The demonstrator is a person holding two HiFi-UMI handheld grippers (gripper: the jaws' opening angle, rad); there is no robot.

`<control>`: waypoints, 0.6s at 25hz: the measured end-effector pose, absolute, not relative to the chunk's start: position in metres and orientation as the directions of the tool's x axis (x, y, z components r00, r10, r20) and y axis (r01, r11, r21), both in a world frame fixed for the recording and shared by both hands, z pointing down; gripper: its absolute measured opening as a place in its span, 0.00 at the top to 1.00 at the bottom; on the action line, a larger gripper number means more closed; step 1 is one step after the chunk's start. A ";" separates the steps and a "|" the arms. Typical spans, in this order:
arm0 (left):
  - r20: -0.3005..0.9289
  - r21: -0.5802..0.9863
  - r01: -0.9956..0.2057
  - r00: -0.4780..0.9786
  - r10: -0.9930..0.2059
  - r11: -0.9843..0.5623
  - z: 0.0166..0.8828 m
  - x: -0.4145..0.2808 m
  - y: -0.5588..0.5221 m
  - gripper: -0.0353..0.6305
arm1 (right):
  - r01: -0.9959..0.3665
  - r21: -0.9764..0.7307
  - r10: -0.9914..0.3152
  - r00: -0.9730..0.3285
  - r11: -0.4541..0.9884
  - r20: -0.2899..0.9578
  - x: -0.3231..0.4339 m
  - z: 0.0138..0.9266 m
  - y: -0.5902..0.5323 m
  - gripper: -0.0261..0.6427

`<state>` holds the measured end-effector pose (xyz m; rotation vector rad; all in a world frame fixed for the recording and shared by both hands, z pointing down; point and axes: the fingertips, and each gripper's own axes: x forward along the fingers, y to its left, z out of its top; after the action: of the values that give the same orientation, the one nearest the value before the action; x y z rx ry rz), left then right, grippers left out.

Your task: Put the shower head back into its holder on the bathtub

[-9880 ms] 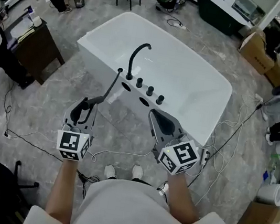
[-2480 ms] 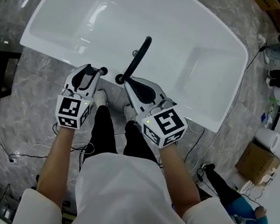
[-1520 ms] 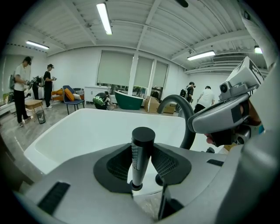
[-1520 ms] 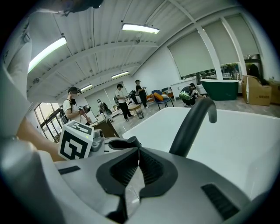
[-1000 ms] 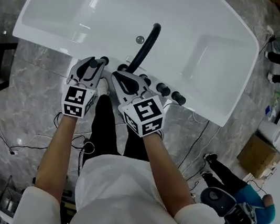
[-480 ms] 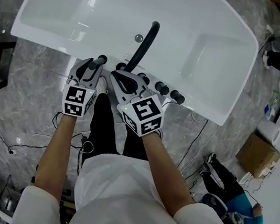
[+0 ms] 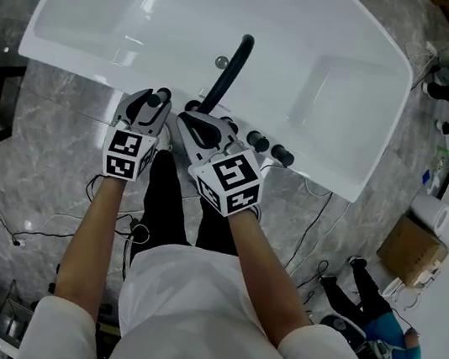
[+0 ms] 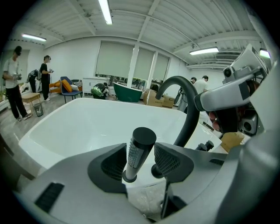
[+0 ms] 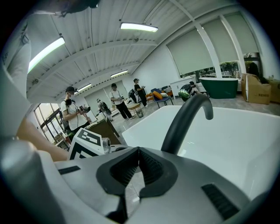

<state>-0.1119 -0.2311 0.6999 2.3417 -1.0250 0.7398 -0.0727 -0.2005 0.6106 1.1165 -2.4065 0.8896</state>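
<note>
While the shower head (image 8: 139, 151) stands upright in its holder (image 8: 128, 177) on the bathtub (image 8: 65, 127) rim, right between the left gripper (image 8: 142, 161)'s jaws, which have just been opening and stand apart, the right gripper (image 9: 138, 164), jaws shut and empty, sits just beside.

Curved black spout (image 7: 233, 69) rising mid-rim, knobs (image 7: 266, 146) crowding rim to its right, tub basin (image 7: 117, 3) open beyond.

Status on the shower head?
Left gripper just opening; shower head upright in holder between its fingers. Right gripper shut, empty. Faucet spout beside it, not touching.
</note>
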 end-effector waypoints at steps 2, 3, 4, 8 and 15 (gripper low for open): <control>0.649 0.210 -0.765 0.574 -0.499 -0.608 0.700 -0.110 -0.229 0.64 | -0.773 -0.398 -0.560 -0.634 0.494 0.534 -0.071 0.609 -0.200 0.93; 0.654 0.209 -0.763 0.574 -0.494 -0.611 0.700 -0.109 -0.227 0.62 | -0.771 -0.400 -0.560 -0.635 0.495 0.532 -0.070 0.608 -0.200 0.93; 0.657 0.206 -0.763 0.572 -0.492 -0.613 0.699 -0.109 -0.225 0.61 | -0.769 -0.400 -0.559 -0.638 0.499 0.530 -0.069 0.606 -0.200 0.93; 0.650 0.198 -0.778 0.560 -0.515 -0.596 0.689 -0.114 -0.219 0.60 | -0.755 -0.389 -0.551 -0.653 0.528 0.519 -0.070 0.600 -0.200 0.93; 0.635 0.172 -0.836 0.498 -0.591 -0.520 0.659 -0.124 -0.215 0.61 | -0.713 -0.363 -0.526 -0.694 0.600 0.492 -0.065 0.578 -0.198 0.93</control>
<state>-0.1238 -0.2147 0.6591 2.2822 -1.1751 0.7108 -0.0646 -0.1981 0.5783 1.0017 -2.4954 0.7814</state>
